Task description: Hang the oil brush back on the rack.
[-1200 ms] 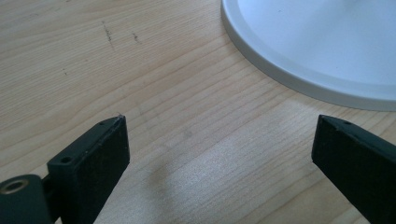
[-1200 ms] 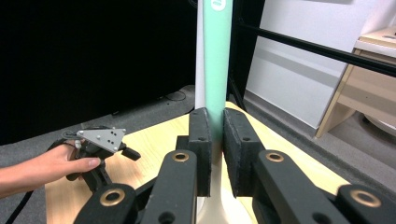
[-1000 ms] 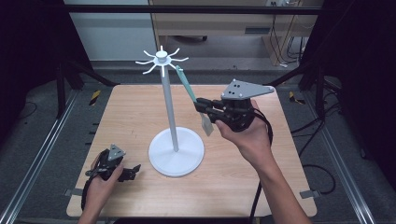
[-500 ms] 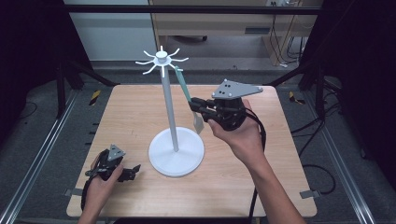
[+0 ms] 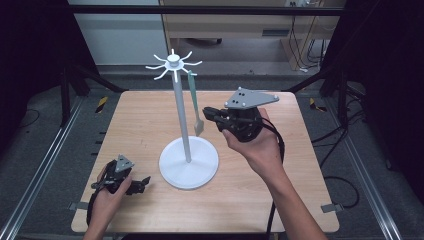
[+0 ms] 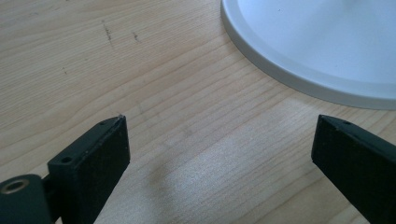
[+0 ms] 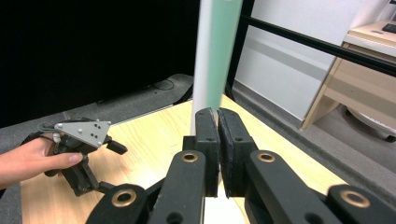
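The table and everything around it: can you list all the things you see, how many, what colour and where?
Table: one, light wood, in the middle.
Stand: one, white, round base on the table, tall pole with hooks on top.
Strip: one, pale green, long and flat, hanging from a hook beside the pole.
Cabinet: one, beige, behind the table.
Left gripper: one, black, low by the table's near left corner, fingers open.
Right gripper: one, black, raised right of the pole, fingers shut at the strip's lower end.
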